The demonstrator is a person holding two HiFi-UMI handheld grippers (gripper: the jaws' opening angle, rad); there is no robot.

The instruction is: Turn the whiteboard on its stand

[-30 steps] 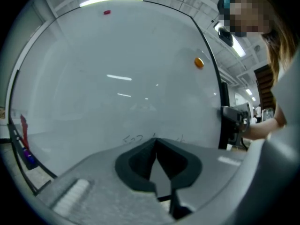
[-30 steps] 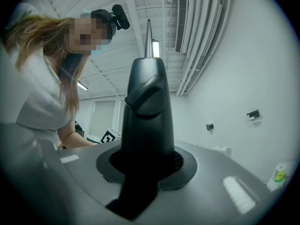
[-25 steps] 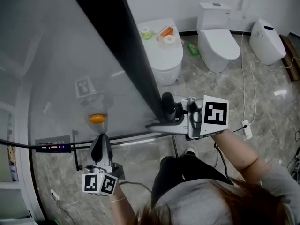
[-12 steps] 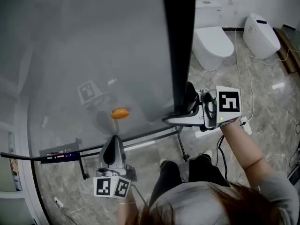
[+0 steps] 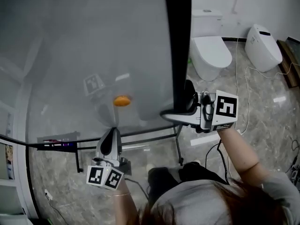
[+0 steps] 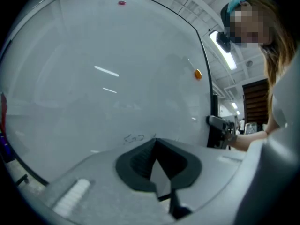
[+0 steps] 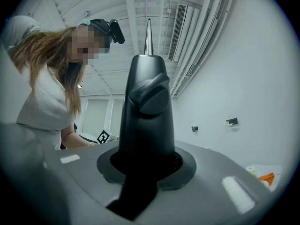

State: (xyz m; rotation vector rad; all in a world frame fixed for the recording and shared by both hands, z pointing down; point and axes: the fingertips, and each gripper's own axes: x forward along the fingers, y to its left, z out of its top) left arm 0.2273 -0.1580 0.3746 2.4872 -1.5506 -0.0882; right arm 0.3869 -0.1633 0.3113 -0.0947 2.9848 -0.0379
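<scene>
The whiteboard fills the left of the head view, a grey glossy panel with a black side frame that stands upright in the picture. An orange magnet sticks to it. My right gripper is shut on the lower end of that black frame, which fills the gap between its jaws. My left gripper meets the board's lower edge; its pads close on a pale sliver of that edge. In the left gripper view the board spreads ahead, with the magnet at upper right.
The stand's black bars run below the board, with one leg near my feet. Two white toilets stand at the back right. A white cable trails over the marble floor.
The board has swung: its black frame went from slanting to upright in the head view. Both grippers travelled rightward with it. The toilet with paper rolls has gone out of sight behind the board.
</scene>
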